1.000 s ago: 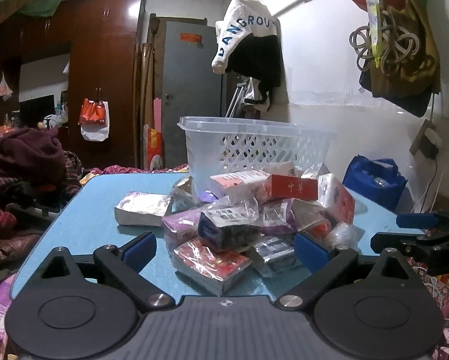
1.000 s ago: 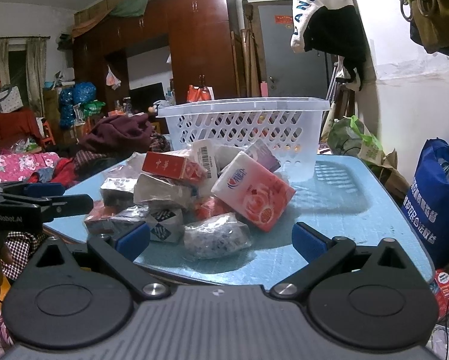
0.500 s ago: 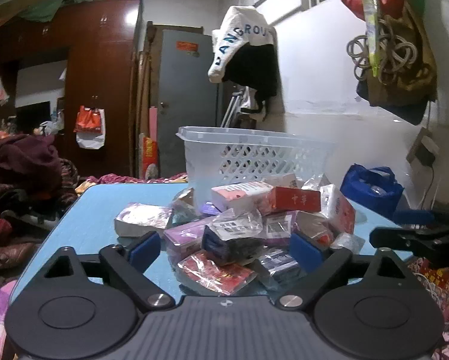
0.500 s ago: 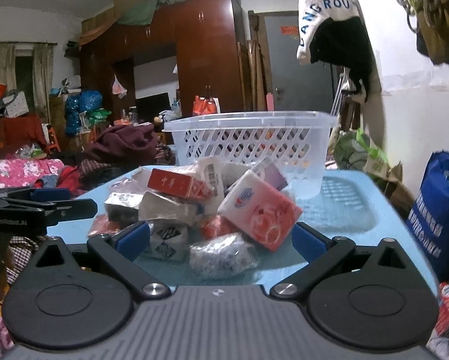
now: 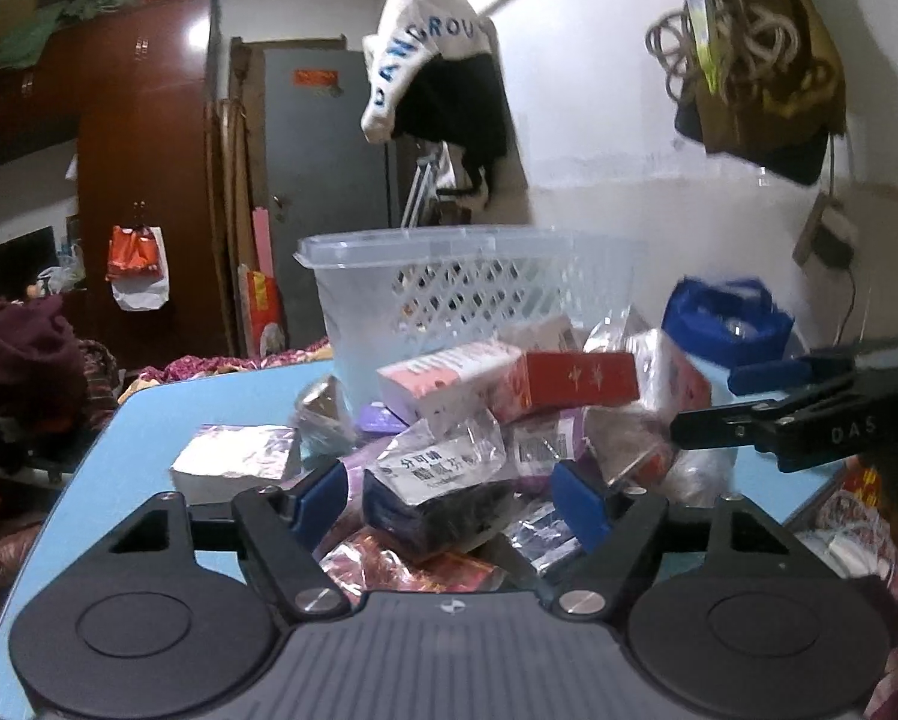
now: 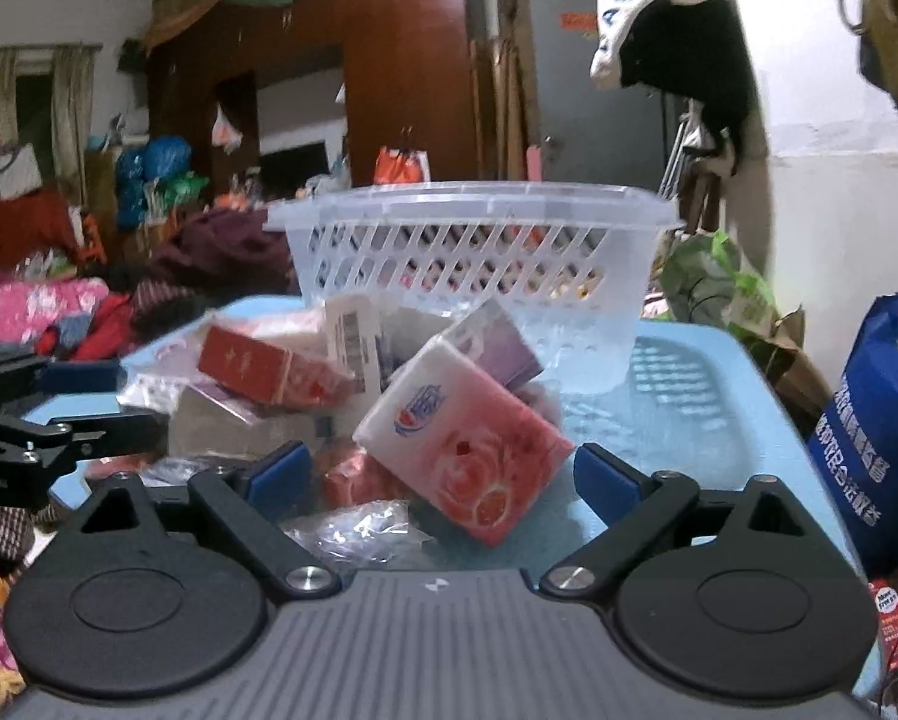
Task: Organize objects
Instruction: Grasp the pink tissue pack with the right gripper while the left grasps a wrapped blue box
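The left gripper (image 5: pixel 454 495) is spread wide, nothing between its blue pads. Right between those jaws sits a dark blue packet in crinkled clear wrap with a white label (image 5: pixel 434 489), touching neither pad as far as can be seen. Under it, nearer the jaws, lies a flat red foil-wrapped pack (image 5: pixel 389 564). Just outside the left jaw rests a silver foil-wrapped box (image 5: pixel 233 468) on the light blue tabletop (image 5: pixel 143 438). Beyond the jaws the heap rises to a pink and white carton (image 5: pixel 449 375) and a red rectangular box (image 5: pixel 580 378) lying against it.

The right gripper (image 6: pixel 443 477) is likewise released and empty. Between its jaws lie a crumpled clear plastic bag (image 6: pixel 359 531) and, just past it, a large pink and white soft pack with a rose print (image 6: pixel 466 441), tilted on one corner. Behind that leans a pale purple box (image 6: pixel 496 342).

Farthest from both sets of jaws stands a clear plastic lattice basket (image 6: pixel 472 264), upright behind the heap; whether it touches the heap cannot be told. A blue tote bag with white lettering (image 6: pixel 874 438) stands off the table, beyond the right jaw.
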Motion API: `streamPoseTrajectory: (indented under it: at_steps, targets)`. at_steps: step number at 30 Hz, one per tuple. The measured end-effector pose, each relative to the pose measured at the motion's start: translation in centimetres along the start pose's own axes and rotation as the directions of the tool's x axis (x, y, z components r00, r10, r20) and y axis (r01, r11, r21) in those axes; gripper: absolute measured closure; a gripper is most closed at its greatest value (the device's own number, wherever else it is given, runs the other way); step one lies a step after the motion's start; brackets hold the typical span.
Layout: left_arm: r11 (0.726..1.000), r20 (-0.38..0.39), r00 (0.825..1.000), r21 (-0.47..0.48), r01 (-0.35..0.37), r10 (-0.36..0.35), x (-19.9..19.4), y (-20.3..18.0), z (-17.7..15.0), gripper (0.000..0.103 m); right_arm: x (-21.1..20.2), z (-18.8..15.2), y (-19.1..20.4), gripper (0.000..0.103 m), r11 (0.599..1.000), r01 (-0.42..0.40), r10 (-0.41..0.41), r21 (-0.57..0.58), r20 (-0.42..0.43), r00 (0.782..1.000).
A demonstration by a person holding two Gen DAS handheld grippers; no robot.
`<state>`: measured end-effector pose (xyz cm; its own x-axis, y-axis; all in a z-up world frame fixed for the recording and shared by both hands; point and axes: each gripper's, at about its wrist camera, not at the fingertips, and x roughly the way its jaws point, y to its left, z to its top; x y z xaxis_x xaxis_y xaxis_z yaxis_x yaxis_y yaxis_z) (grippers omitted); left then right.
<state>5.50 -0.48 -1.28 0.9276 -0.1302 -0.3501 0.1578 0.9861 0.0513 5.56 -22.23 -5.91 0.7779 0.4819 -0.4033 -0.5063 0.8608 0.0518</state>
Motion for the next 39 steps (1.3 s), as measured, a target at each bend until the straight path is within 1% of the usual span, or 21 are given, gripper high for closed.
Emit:
streamPoseTrajectory:
  at_steps: [3,5,7,9,10,12,13,14,16,17,18,19,20,21,23,27,32,34,35,36,39]
  targets:
    - [1.0,-0.029,1.0,0.014,-0.004,0.005,1.1,0.1,0.0,0.024,0.8,0.0,-0.3,0.007,1.0,-0.006,0.006,-0.014,-0.022,1.0]
    - [0.999,-0.02,1.0,0.029,-0.023,0.023,1.3,0.0,-0.1,0.028,1.1,0.1,-0.4,0.01,1.0,-0.017,0.017,-0.013,-0.026,1.0]
    - [0.999,-0.015,0.999,0.033,-0.033,0.033,1.2,0.0,-0.1,0.046,0.9,0.1,-0.7,0.019,1.0,-0.03,0.03,-0.004,-0.024,0.999]
    - [0.999,-0.01,1.0,0.024,-0.026,0.026,0.9,0.1,-0.1,0.049,0.4,0.0,-0.7,0.04,0.999,-0.036,0.036,-0.013,-0.014,0.999]
    - [0.999,-0.009,1.0,0.024,-0.022,0.022,0.8,0.2,-0.1,0.05,0.1,0.0,-0.7,0.045,0.999,-0.04,0.039,-0.014,-0.01,0.999]
    - [0.999,0.004,1.0,0.022,-0.027,0.027,0.6,0.4,-0.1,0.051,-0.3,0.1,-0.7,0.072,0.999,-0.042,0.042,-0.013,-0.002,0.999]
    - [0.999,0.008,1.0,0.019,-0.029,0.029,0.5,0.5,0.0,0.052,-0.4,0.2,-0.8,0.079,0.999,-0.048,0.048,-0.009,-0.001,0.999]
    - [0.999,0.009,1.0,0.015,-0.029,0.029,0.4,0.6,0.0,0.052,-0.4,0.3,-1.0,0.08,0.999,-0.053,0.053,-0.005,-0.005,0.999]
    - [1.0,0.003,1.0,0.015,-0.028,0.027,0.6,0.8,0.0,0.052,-0.1,0.5,-1.0,0.079,0.999,-0.048,0.048,-0.014,-0.013,0.999]
    - [0.999,0.004,1.0,0.012,-0.031,0.031,0.6,0.9,-0.1,0.052,-0.1,0.5,-0.9,0.068,0.999,-0.034,0.034,-0.02,-0.011,0.999]
    - [0.999,0.004,0.999,0.012,-0.032,0.032,0.6,0.9,-0.1,0.052,-0.1,0.4,-0.8,0.049,0.999,-0.013,0.013,-0.035,-0.004,1.0]
    - [0.999,0.004,1.0,0.013,-0.031,0.031,0.6,0.8,-0.1,0.052,0.0,0.4,-0.5,0.037,0.998,0.006,-0.007,-0.069,-0.005,1.0]
    - [0.999,0.002,1.0,0.015,-0.03,0.03,0.7,0.8,-0.2,0.052,0.1,0.4,-0.4,0.019,0.995,0.023,-0.023,-0.095,-0.002,1.0]
    - [0.999,-0.001,1.0,0.018,-0.028,0.028,0.8,0.7,-0.1,0.052,0.2,0.3,-0.3,0.012,0.992,0.043,-0.041,-0.121,0.011,0.999]
    - [0.999,0.0,1.0,0.022,-0.029,0.029,0.9,0.6,-0.1,0.052,0.7,0.5,-0.5,0.012,0.989,0.054,-0.052,-0.141,0.021,0.998]
    - [0.999,0.005,1.0,0.032,-0.03,0.03,1.1,0.6,-0.2,0.052,1.7,1.2,-1.8,0.014,0.993,0.056,-0.054,-0.104,0.022,0.998]
    - [0.999,0.009,0.999,0.042,-0.031,0.031,1.2,0.6,-0.3,0.052,2.3,1.5,-3.7,0.015,1.0,0.015,-0.015,-0.025,-0.003,1.0]
    - [0.998,0.013,0.999,0.047,-0.031,0.031,1.2,0.5,-0.3,0.053,2.3,1.4,-4.3,0.03,1.0,-0.015,0.015,0.013,-0.004,1.0]
    - [0.998,0.016,0.999,0.05,-0.032,0.031,1.2,0.6,-0.4,0.053,2.1,1.4,-4.7,0.042,0.998,-0.038,0.038,0.044,0.0,0.999]
    - [0.998,0.019,0.999,0.053,-0.032,0.031,1.2,0.6,-0.5,0.053,1.8,1.4,-4.9,0.046,0.997,-0.048,0.047,0.056,0.004,0.999]
    - [0.997,0.046,0.998,0.063,-0.037,0.034,0.7,0.6,-0.5,0.054,1.3,1.5,-4.8,0.049,0.999,-0.025,0.024,0.048,0.009,1.0]
